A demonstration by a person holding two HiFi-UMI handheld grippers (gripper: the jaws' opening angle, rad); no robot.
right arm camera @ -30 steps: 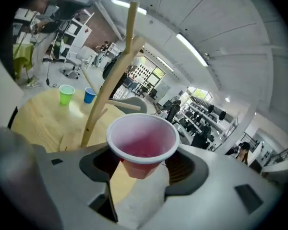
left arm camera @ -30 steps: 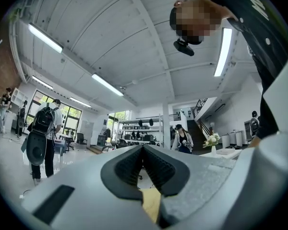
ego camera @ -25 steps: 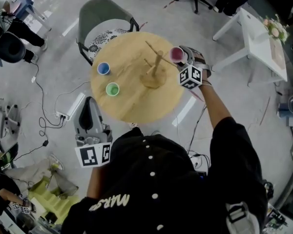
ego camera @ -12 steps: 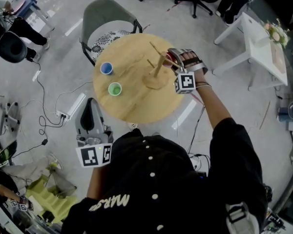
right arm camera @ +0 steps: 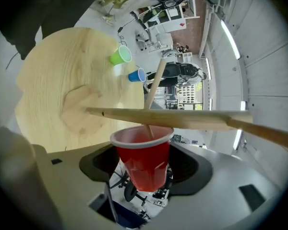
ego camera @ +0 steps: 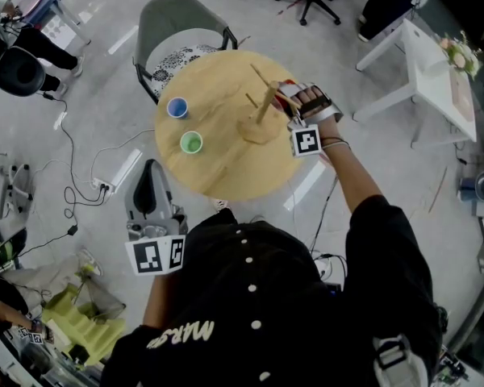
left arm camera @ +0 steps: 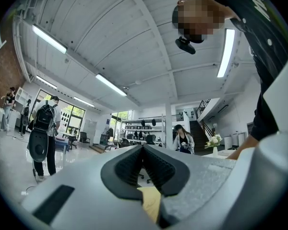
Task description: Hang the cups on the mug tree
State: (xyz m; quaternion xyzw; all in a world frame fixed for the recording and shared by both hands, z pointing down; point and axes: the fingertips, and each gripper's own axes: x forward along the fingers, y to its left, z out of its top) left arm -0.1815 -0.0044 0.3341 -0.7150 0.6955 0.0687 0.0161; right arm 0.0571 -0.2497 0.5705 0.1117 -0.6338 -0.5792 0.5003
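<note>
The right gripper (right arm camera: 144,166) clamps a cup (right arm camera: 141,150), red outside and white inside, with a tree (right arm camera: 182,119) peg (right arm camera: 148,130) in its mouth. The left gripper (left arm camera: 144,153) is closed, empty.

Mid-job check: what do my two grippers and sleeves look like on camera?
The left gripper and right gripper are light grey moulded shells with black textured pads. Each carries a white marker cube printed with black squares. The person wears a black short-sleeved top with white buttons.

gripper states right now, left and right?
Left gripper: closed, empty.
Right gripper: closed on red cup, grip just eased slightly.
</note>
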